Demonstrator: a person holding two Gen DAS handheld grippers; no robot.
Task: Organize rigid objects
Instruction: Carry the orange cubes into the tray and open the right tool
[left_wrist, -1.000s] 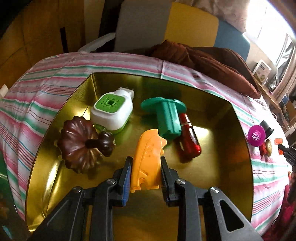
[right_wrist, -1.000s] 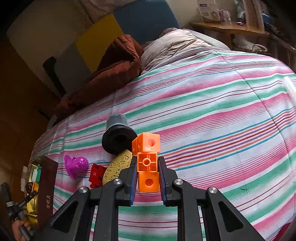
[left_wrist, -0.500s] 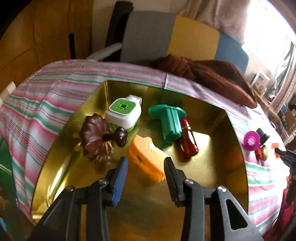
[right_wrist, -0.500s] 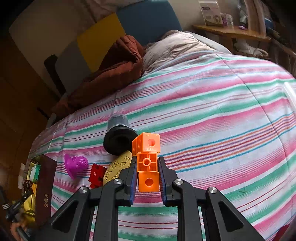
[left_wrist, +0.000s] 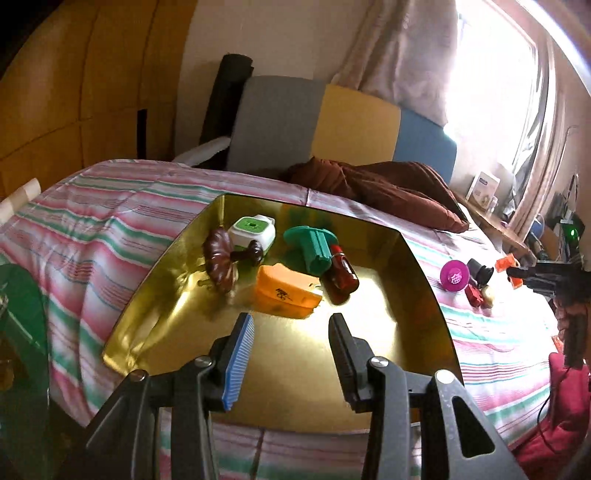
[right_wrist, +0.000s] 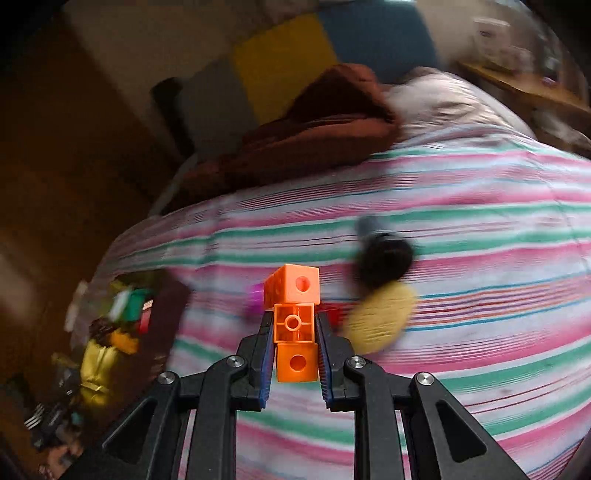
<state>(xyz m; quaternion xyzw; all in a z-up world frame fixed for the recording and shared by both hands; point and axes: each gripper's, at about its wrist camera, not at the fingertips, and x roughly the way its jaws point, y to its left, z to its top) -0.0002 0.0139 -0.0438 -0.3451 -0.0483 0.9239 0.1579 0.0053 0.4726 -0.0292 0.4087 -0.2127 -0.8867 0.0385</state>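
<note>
My left gripper (left_wrist: 291, 318) hangs over the near part of the gold tray (left_wrist: 388, 306); its jaws are opening and nothing is between them. Just beyond its fingertips an orange plastic piece (left_wrist: 284, 291) lies flat in the tray. Behind it lie a brown pumpkin-shaped piece (left_wrist: 219, 264), a white and green device (left_wrist: 253, 230), a green flanged part (left_wrist: 314, 245) and a red bottle (left_wrist: 341, 277). My right gripper (right_wrist: 295, 325) is shut on a stack of orange cubes (right_wrist: 297, 363), held above the striped bedspread (right_wrist: 480, 295).
On the bedspread right of the tray lie a purple piece (left_wrist: 454, 274), a black funnel (right_wrist: 384, 258), a yellow oval (right_wrist: 380, 321) and a small red piece (left_wrist: 474, 295). A brown blanket (left_wrist: 376, 184) lies behind the tray. The bed's edge runs close under my left gripper.
My left gripper let go of the orange piece, opened, and drew back and up from the tray. My right gripper rose and swung left with the cubes; its view is now blurred.
</note>
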